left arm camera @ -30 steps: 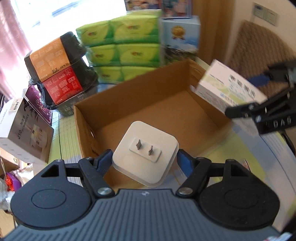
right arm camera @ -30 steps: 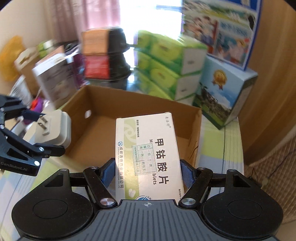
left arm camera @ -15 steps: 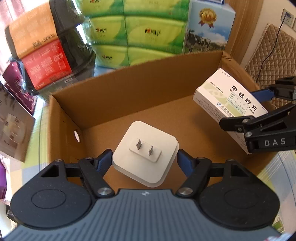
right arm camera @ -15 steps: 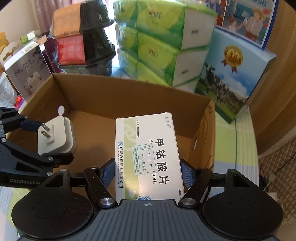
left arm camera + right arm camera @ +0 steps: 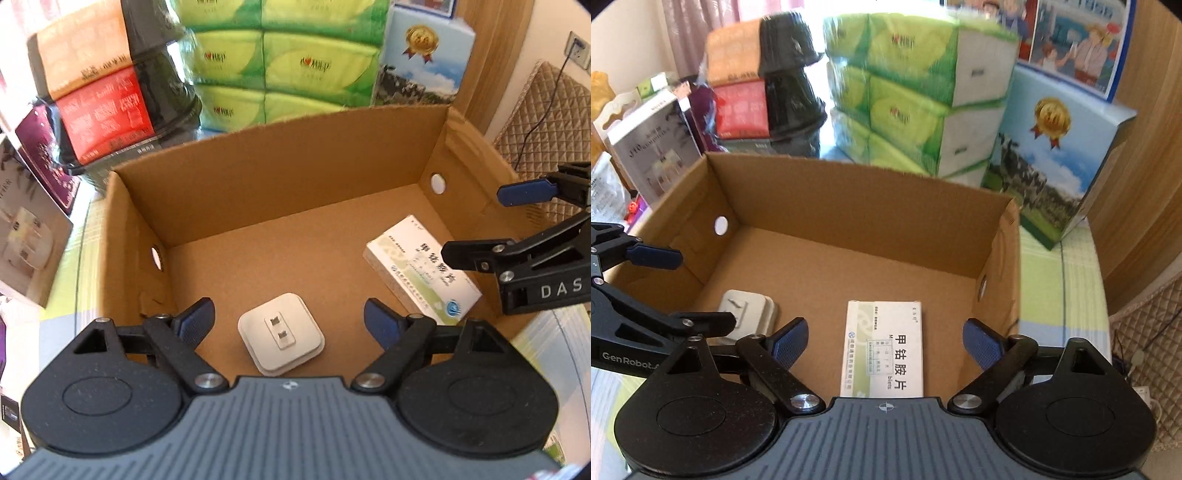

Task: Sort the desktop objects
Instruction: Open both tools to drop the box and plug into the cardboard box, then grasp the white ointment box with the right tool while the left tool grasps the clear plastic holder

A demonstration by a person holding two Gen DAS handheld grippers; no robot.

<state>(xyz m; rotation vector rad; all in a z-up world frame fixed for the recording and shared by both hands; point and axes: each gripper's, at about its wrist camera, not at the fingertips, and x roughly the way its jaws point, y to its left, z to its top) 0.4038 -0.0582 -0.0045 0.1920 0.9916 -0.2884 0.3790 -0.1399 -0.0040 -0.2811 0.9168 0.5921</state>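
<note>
**Both grippers spread above the cardboard box**

The left gripper [image 5: 289, 319] hung over the cardboard box [image 5: 280, 192] with its fingers spread wide and nothing between them. Below it the white plug adapter [image 5: 281, 339] lay flat on the box floor, prongs up, its near edge cut off by the gripper body. The right gripper [image 5: 885, 344] was likewise spread apart and empty, and the white medicine box [image 5: 882, 349] lay on the floor between its blue pads [image 5: 788, 341], touching neither; its lower end was hidden behind the gripper body. From the right wrist, the adapter was half covered by the left gripper's finger. The two items lay apart. Behind the box, the green tissue packs [image 5: 908, 99] and the stacked black bowls [image 5: 110, 88] were blurred, their print unreadable.
</note>
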